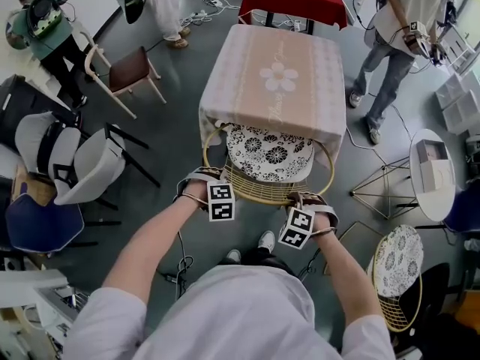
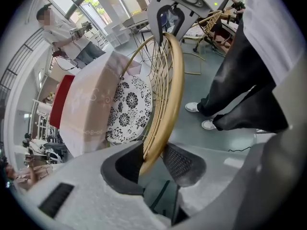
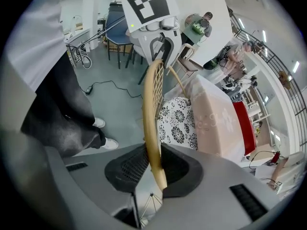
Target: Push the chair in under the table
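Note:
A chair with a golden wicker hoop back [image 1: 262, 193] and a black-and-white floral cushion [image 1: 270, 152] stands at the near side of the table with the pink cloth [image 1: 277, 81]; the front of the seat lies under the cloth's edge. My left gripper [image 1: 204, 176] is shut on the left part of the back's rim and my right gripper [image 1: 309, 199] on the right part. In the left gripper view the rim [image 2: 168, 90] runs between the pads of the left gripper [image 2: 152, 162]. In the right gripper view the rim [image 3: 151, 109] is pinched by the right gripper [image 3: 154, 164].
A brown chair [image 1: 127, 70], grey-white chairs [image 1: 82, 163] and a blue one [image 1: 41, 223] stand to the left. On the right are a wire stand [image 1: 382, 190], a round white side table [image 1: 433, 172] and a second wicker chair [image 1: 396, 276]. People stand at back left [image 1: 45, 28] and back right [image 1: 394, 43].

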A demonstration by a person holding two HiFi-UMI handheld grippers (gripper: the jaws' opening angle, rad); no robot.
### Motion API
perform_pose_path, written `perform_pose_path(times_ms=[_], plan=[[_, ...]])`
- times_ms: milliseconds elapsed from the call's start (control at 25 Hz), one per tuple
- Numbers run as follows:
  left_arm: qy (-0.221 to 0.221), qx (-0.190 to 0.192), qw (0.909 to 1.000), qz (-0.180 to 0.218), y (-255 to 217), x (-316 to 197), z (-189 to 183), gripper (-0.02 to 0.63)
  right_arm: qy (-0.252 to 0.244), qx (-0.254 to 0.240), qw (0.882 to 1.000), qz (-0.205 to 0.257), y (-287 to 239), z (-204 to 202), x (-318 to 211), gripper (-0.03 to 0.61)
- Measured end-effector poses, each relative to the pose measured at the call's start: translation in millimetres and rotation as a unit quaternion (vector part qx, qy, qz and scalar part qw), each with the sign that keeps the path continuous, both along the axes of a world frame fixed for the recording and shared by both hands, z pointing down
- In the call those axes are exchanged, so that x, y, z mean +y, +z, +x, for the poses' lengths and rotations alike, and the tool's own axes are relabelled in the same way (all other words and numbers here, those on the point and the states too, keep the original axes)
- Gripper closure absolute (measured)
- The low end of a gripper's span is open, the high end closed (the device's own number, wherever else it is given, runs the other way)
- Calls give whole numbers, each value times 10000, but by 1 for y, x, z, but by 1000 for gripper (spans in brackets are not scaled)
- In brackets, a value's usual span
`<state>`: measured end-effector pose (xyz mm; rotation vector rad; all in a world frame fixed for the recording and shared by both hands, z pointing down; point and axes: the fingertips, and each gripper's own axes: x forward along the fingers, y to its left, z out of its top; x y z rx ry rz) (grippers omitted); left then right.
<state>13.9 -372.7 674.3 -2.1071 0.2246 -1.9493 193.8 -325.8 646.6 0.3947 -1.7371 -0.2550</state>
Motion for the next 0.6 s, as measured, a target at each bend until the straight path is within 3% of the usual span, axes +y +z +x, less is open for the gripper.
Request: perform_pose_path(times_ms=[160,320,600], plan=[[-223,-14,9997,-102,0,-1,0,491,5,-74,9999,125,2,3,-2,514],[-569,230,9981,-57,-5,0,3,483,36,-302,9995,92,-6,3,0,503],[-782,618,9947,240,-22,8,5,483,418,-806,9958,89,-24,-1,5,492]])
